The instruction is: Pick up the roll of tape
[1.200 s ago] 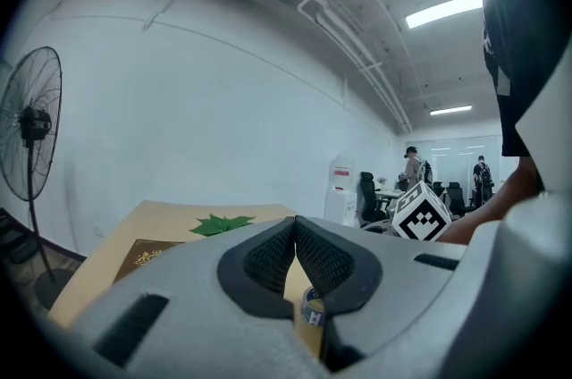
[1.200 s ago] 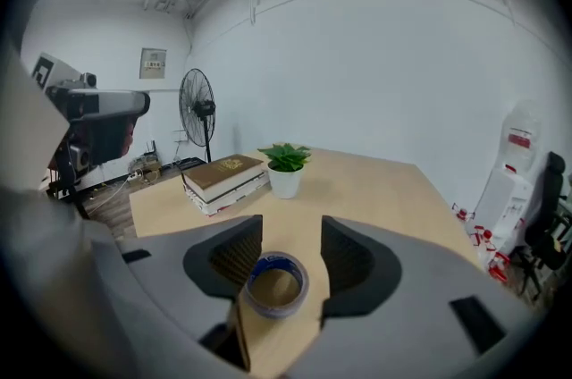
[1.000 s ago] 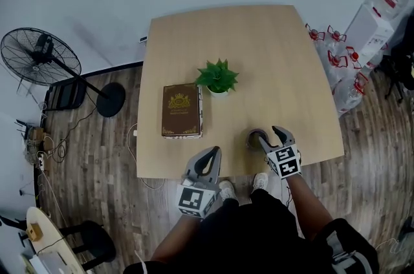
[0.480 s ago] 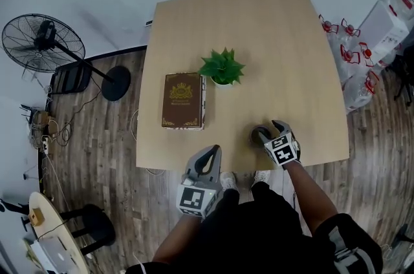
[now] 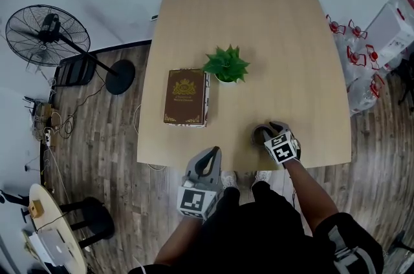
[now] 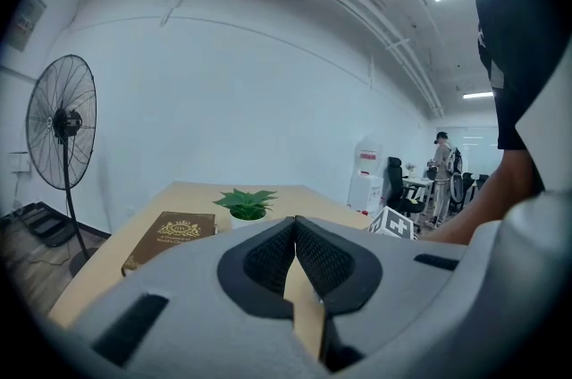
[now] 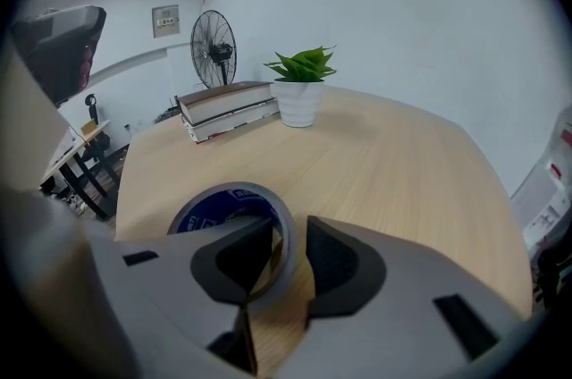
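Note:
The roll of tape [image 5: 261,133], a grey ring with a blue core, lies flat near the front edge of the wooden table [image 5: 278,40]. My right gripper [image 5: 274,131] is down over it. In the right gripper view its jaws are closing astride the near wall of the roll of tape [image 7: 223,200], one finger inside the ring and one outside, with thin gaps still showing at the right gripper [image 7: 290,236]. My left gripper [image 5: 207,159] hovers off the table's front edge, shut and empty; the left gripper [image 6: 295,225] shows its pads meeting.
A brown book [image 5: 186,97] lies left of centre, with a small potted plant [image 5: 226,64] beside it. On the floor stand a fan [image 5: 46,35] at the left and water bottles [image 5: 361,66] at the right. My legs are close to the table edge.
My right gripper has dropped onto the tape and its jaws have narrowed around the ring's wall. The left gripper has stayed in place.

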{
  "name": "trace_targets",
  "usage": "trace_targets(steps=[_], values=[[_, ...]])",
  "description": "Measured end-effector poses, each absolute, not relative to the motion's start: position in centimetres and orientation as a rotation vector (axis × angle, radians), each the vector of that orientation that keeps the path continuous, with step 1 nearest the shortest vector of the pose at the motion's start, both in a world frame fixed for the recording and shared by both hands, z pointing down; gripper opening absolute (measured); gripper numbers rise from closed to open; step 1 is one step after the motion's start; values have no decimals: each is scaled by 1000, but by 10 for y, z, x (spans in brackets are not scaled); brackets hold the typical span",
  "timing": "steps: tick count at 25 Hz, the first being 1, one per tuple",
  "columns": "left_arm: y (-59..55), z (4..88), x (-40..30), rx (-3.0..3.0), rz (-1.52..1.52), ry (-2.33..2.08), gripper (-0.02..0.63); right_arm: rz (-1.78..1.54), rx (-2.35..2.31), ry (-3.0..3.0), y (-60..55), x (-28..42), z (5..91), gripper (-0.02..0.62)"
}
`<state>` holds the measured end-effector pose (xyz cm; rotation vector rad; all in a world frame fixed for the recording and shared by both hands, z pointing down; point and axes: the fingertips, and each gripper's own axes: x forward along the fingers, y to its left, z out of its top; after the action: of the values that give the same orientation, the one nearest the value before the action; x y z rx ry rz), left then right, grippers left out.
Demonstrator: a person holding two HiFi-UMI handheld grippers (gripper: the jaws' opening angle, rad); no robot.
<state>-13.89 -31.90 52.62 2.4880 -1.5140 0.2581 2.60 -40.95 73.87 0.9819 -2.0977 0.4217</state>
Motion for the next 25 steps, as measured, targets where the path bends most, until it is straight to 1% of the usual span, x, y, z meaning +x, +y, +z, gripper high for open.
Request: trace_targets(steps=[5, 16, 25], values=[[-317, 525, -137, 2476, 258, -1527, 5, 416, 990, -2108, -408, 25, 740, 69], [-318, 523, -131, 2500, 271, -1526, 5, 370, 1062, -2169, -413, 29, 714, 55], [-323, 516, -120, 2534, 261, -1507, 5, 304, 1196, -2282, -416, 34, 636, 55]])
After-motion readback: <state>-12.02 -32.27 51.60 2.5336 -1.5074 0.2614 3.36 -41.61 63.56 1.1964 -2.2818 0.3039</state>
